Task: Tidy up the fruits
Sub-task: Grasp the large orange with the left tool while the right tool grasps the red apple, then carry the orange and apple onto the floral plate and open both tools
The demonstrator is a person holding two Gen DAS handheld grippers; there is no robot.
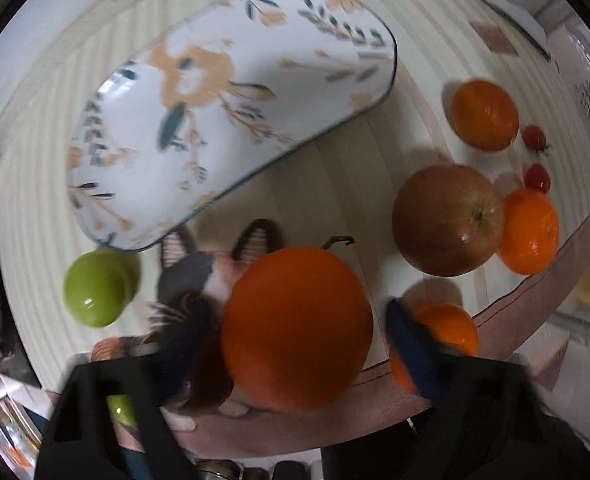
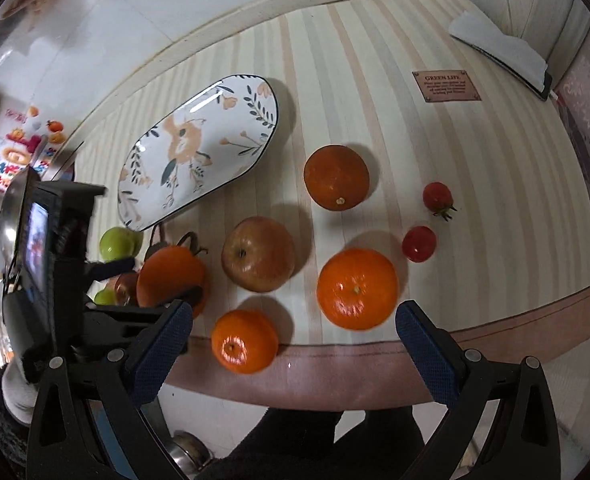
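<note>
My left gripper (image 1: 295, 340) is shut on a large orange fruit with a stem (image 1: 297, 326), held just above the table's near edge; the same fruit shows in the right wrist view (image 2: 171, 276). The oval floral plate (image 1: 231, 108) lies beyond it, with nothing on it (image 2: 199, 152). My right gripper (image 2: 295, 344) is open and empty over the table's front edge. Before it lie a small orange (image 2: 243, 340), a big orange (image 2: 357, 288), an apple (image 2: 258, 254), another orange (image 2: 336, 178) and two red fruits (image 2: 418, 243).
A green fruit (image 1: 97, 288) sits left of the plate's near end; another green one (image 2: 105, 297) and a dark red one (image 2: 126, 288) lie by the left gripper. A cat picture (image 1: 199, 276) marks the mat. A white cloth (image 2: 499, 50) lies far right.
</note>
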